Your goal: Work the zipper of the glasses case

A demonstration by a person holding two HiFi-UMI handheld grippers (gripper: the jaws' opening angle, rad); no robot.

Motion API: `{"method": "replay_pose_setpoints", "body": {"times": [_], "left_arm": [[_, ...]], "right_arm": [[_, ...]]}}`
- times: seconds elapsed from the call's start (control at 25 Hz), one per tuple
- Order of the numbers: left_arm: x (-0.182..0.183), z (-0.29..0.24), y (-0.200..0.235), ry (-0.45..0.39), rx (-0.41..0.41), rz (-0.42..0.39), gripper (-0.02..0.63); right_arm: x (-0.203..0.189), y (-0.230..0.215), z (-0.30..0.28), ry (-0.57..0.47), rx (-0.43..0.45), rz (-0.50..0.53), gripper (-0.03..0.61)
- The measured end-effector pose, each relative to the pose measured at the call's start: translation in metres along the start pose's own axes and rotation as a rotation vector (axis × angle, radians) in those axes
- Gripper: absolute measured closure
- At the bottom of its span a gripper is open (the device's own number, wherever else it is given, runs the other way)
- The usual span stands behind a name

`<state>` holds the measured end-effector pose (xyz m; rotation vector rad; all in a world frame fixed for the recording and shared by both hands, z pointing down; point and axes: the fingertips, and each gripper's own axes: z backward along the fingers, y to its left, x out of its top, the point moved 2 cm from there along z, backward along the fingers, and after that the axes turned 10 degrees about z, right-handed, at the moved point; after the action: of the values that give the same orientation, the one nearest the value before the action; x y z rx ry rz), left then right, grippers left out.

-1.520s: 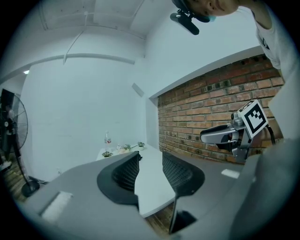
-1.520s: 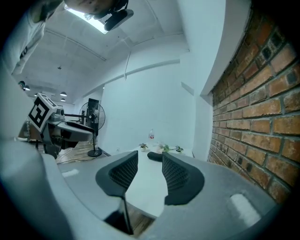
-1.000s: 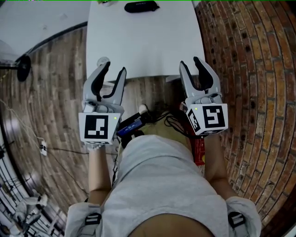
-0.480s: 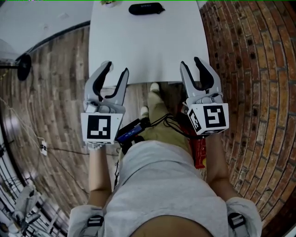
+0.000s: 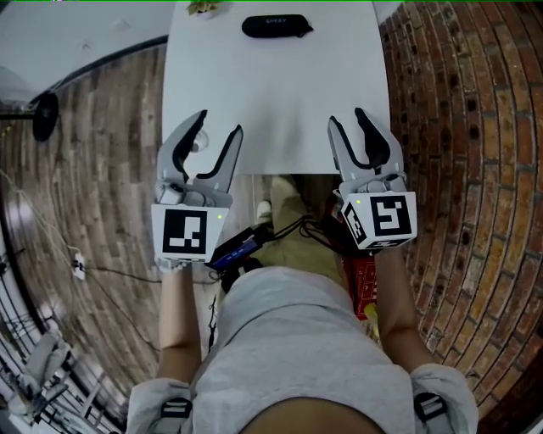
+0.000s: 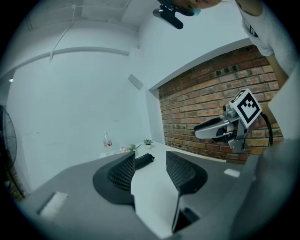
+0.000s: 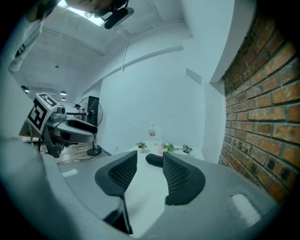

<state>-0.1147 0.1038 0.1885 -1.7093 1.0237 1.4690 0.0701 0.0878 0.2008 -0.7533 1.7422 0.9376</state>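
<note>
The black glasses case (image 5: 277, 26) lies at the far end of the white table (image 5: 280, 93), well away from both grippers. My left gripper (image 5: 216, 131) hovers over the table's near left edge; its jaws are opening and nothing is between them. My right gripper (image 5: 348, 120) hangs over the near right edge, open and empty. In the left gripper view the case (image 6: 144, 160) shows far off between the jaws (image 6: 150, 155). The right gripper view shows the case (image 7: 153, 160) likewise beyond its jaws (image 7: 149, 155).
Small potted plants (image 7: 141, 146) and a bottle (image 7: 152, 131) stand at the table's far edge behind the case. A brick wall (image 5: 458, 127) runs along the right. A fan stand (image 5: 38, 119) and cables (image 5: 81, 267) are on the wooden floor at left.
Both grippers and the person have come closer to the table, so the case sits lower in the head view. The left jaws stand wider apart than before.
</note>
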Motion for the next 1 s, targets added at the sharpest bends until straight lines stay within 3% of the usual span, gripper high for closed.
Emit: {"method": "replay_pose_setpoints", "body": {"times": [0.24, 0.56, 1.0], "left_arm": [[-0.009, -0.057, 0.008, 0.05, 0.001, -0.06, 0.399], [-0.017, -0.103, 0.023, 0.099, 0.023, -0.067, 0.376], [-0.04, -0.165, 0.043, 0.208, 0.015, -0.196, 0.353]], "right_arm": [[-0.017, -0.031, -0.043, 0.021, 0.044, -0.011, 0.4], [-0.033, -0.054, -0.078, 0.061, 0.091, -0.02, 0.396], [-0.056, -0.068, -0.132, 0.094, 0.161, -0.035, 0.396]]}}
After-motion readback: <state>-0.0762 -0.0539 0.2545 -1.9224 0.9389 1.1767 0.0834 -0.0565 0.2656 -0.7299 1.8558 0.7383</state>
